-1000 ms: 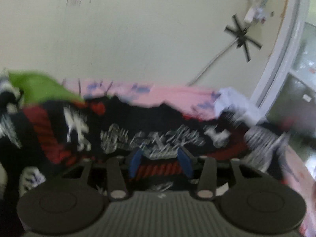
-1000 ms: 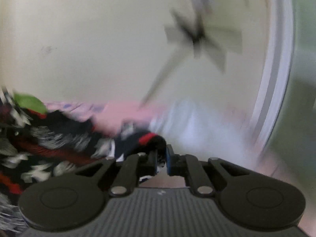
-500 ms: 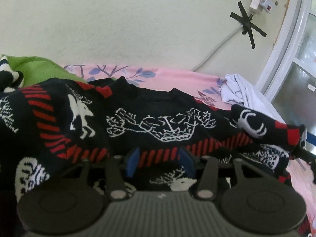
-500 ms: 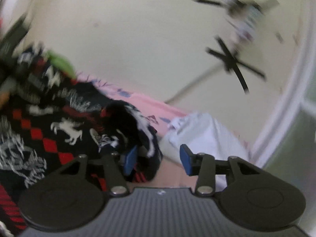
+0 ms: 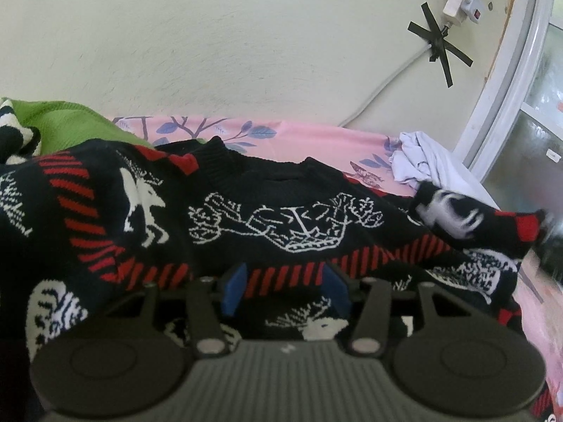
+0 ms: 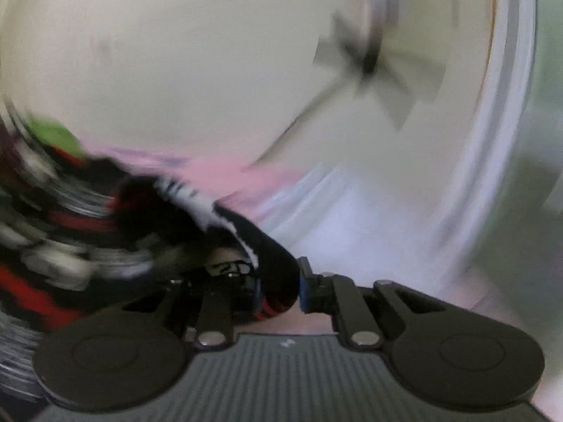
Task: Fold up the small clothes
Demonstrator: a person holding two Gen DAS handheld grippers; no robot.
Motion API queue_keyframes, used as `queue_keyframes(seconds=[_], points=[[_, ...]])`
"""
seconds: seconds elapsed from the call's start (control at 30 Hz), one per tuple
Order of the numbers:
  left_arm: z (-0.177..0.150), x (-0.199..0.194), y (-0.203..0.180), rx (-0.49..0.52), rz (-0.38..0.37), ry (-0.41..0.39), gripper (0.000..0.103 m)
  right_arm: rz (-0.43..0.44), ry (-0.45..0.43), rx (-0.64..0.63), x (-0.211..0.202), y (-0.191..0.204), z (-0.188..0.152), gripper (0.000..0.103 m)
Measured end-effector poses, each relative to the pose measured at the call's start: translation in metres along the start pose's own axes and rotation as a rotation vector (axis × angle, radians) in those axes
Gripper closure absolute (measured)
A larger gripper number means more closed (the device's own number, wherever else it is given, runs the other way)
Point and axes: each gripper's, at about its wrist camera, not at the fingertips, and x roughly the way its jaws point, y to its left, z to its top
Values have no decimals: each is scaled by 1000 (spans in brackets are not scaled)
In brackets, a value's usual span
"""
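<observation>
A black knitted sweater (image 5: 267,225) with red stripes and white deer figures lies spread on the bed, collar toward the wall. My left gripper (image 5: 284,281) hovers low over its lower front; its jaws are opening, the blue pads (image 5: 234,283) stand apart and the striped fabric lies between them without being pinched. The sweater's right sleeve (image 5: 468,225) is lifted off the bed at the right edge. In the blurred right wrist view my right gripper (image 6: 279,285) is shut on that sleeve's cuff end (image 6: 267,246), and the rest of the sweater trails off to the left.
A pink floral sheet (image 5: 309,140) covers the bed along a cream wall. A green garment (image 5: 70,119) and a black-and-white knit (image 5: 14,130) sit at the back left. A crumpled white cloth (image 5: 429,161) lies back right, below a taped cable (image 5: 387,84) and beside a window frame (image 5: 506,88).
The right gripper opened beside the sleeve, then shut on its end and is swinging with it. The left view has steadied and its pads stand slightly wider apart.
</observation>
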Motion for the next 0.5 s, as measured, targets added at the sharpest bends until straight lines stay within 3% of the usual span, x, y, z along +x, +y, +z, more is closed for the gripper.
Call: queue_keyframes(seconds=[0.07,0.1,0.13,0.17,0.2,0.33,0.4,0.5], points=[[0,0,0,2,1,0,54,-332,-118,-346,-8,3,0,98],[0,0,-1,3,1,0,54,-444,-142,-456,-8,-3,-5,93],[0,0,-1,3,2,0,54,-499,-134,-523,-8,-13,-11,88],[0,0,-1,5,2,1,53,-534,-95,-560,-7,-25,-19,74],[0,1,-1,8,4,1,53,-548,-52,-570,-7,-35,-28,55],[-1,1,-3,16,6,1,50,-418,175,-482,-24,-56,-73,56],[-1,1,-3,16,7,0,50,-383,235,-424,-34,-57,-89,60],[-1,2,-4,20,9,0,49,-264,268,-219,-51,-66,-87,64]])
